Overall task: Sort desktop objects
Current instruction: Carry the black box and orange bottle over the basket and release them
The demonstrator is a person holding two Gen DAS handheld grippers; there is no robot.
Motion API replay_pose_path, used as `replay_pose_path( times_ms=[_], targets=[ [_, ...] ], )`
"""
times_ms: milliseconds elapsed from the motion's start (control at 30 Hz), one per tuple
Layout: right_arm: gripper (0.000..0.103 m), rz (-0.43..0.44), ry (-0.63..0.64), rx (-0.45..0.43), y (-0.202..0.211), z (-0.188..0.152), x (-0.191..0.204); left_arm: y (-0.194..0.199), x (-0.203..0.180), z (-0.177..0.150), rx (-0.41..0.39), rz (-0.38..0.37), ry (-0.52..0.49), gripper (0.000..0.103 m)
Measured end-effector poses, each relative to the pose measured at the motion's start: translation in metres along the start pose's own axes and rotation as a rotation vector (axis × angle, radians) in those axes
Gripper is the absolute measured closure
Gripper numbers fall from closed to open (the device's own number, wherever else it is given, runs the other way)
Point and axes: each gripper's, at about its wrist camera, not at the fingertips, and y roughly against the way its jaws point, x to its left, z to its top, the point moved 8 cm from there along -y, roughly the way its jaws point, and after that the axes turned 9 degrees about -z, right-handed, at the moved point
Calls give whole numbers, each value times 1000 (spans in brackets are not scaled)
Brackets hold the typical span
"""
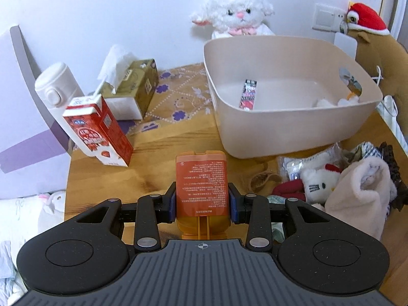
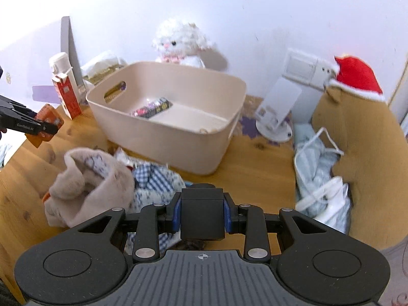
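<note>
My left gripper (image 1: 202, 201) is shut on an orange bottle (image 1: 201, 186) with a printed label, held above the wooden desk (image 1: 158, 173) in front of the beige bin (image 1: 288, 125). The right wrist view shows that same left gripper (image 2: 47, 127) and orange bottle (image 2: 48, 118) at the far left. My right gripper (image 2: 202, 213) is shut on a black box (image 2: 202, 214), lifted over a pile of cloth items (image 2: 153, 181) in front of the beige bin (image 2: 178, 137). A patterned packet (image 2: 150, 109) lies inside the bin.
A red milk carton (image 1: 99, 130), white flask (image 1: 56, 89) and tissue box (image 1: 135, 86) stand at left. A Hello Kitty plush (image 1: 318, 183) and fleece cloth (image 1: 362, 199) lie at right. A white lamb plush (image 2: 178, 43) sits behind the bin; a brown plush in a red hat (image 2: 357, 117) and white stand (image 2: 276, 112) are right.
</note>
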Motion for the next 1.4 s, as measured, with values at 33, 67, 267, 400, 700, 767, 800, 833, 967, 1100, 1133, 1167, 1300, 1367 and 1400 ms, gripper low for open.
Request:
replay_pose_path(
  times_ms=[33, 67, 267, 400, 700, 767, 800, 833, 967, 1100, 1133, 1167, 1300, 1367, 1400],
  targets=[
    [74, 0, 7, -9, 2, 4, 1, 2, 1, 2, -6, 1, -2, 65],
    [74, 0, 14, -15, 3, 7, 2, 4, 1, 5, -13, 2, -6, 65],
    [74, 6, 4, -61, 7, 33, 3, 15, 0, 28, -60, -1, -31, 65],
    [74, 4, 32, -89, 4, 52, 5, 19, 0, 48, -92, -6, -26, 65],
    [74, 15, 84, -136, -13, 97, 9, 13, -10, 90, -133, -34, -15, 65],
    [74, 6, 96, -143, -18, 107, 8, 8, -13, 99, -140, -29, -37, 65],
    [74, 0, 101, -146, -20, 111, 7, 6, -15, 103, -141, -28, -45, 65],
    [74, -4, 104, -153, -22, 115, 6, 4, -16, 107, -142, -30, -49, 65],
    [74, -26, 96, -150, -36, 124, 2, -6, -24, 125, -150, -38, -71, 65],
    [74, -40, 95, -124, -55, 130, 0, -22, -36, 136, -138, -45, -98, 65],
    [74, -44, 97, -117, -60, 131, 0, -26, -39, 137, -132, -46, -104, 65],
    [74, -48, 97, -110, -66, 132, 0, -32, -42, 138, -124, -49, -107, 65],
    [74, -36, 74, -77, -88, 133, 1, -54, -53, 138, -91, -62, -106, 65],
    [74, -27, 60, -61, -100, 130, 2, -65, -57, 137, -68, -66, -105, 65],
    [74, -26, 56, -53, -106, 129, 3, -71, -60, 136, -57, -69, -107, 65]
  ],
)
